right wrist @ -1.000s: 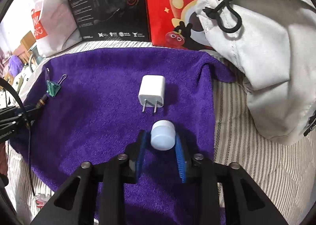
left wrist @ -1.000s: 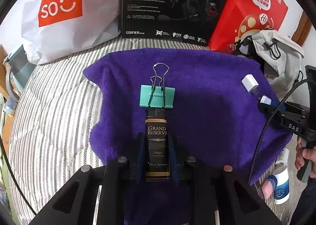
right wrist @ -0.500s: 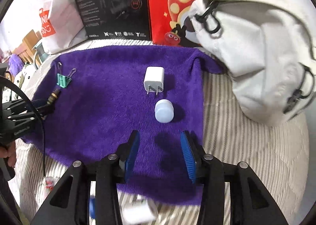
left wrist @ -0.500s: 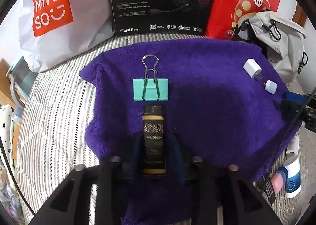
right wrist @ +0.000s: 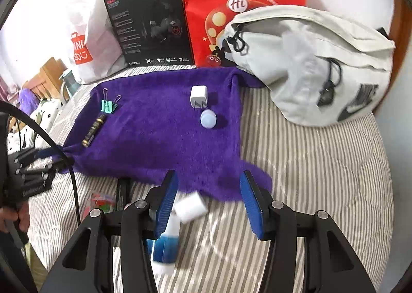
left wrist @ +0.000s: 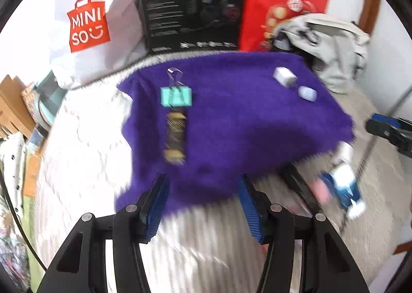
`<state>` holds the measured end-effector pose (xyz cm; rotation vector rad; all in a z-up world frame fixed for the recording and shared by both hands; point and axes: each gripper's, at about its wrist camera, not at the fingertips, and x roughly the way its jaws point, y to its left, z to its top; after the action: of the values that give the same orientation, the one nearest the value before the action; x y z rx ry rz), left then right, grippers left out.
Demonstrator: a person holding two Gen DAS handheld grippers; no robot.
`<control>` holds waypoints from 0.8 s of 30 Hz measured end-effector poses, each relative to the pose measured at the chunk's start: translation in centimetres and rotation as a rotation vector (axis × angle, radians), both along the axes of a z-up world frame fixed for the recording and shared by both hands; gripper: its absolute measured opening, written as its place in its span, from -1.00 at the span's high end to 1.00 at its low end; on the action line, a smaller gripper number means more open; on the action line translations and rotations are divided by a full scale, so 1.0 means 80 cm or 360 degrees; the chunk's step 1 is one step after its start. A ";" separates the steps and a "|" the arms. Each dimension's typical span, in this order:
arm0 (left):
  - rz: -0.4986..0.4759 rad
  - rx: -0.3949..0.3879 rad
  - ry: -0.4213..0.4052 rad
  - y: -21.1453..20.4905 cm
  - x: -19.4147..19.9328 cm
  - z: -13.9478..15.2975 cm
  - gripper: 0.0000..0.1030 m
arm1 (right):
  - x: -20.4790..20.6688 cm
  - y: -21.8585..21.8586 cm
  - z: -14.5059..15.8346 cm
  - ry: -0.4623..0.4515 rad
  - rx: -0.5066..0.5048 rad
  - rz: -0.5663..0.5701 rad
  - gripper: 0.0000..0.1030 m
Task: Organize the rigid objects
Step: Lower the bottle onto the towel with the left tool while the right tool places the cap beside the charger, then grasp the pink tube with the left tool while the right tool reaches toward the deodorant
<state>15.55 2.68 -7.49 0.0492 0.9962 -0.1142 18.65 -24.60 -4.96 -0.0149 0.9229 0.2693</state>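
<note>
The left hand-held gripper [left wrist: 202,203] is spread wide and holds nothing, hanging over the near edge of the purple towel [left wrist: 239,125] on the striped bed [right wrist: 309,164]. At its 12 o'clock lies the dark lighter [left wrist: 175,136], with the teal binder clip [left wrist: 176,96] just beyond, touching or nearly so. The right hand-held gripper [right wrist: 209,203] is likewise spread and empty; a white block [right wrist: 190,206] and a blue-and-white tube [right wrist: 166,241] lie on the bed by its left finger. At its 12 o'clock, on the towel, the white cap [right wrist: 208,118] sits just before the white charger [right wrist: 198,97].
</note>
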 end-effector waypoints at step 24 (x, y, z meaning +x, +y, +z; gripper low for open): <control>0.0013 0.0009 0.0075 -0.019 -0.087 -0.061 0.00 | -0.110 -0.010 -0.037 0.0121 0.0056 -0.0067 -0.07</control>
<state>8.59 1.14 -12.40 0.0475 1.0438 -0.1055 9.83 -25.36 -7.93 0.0475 0.9928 0.2482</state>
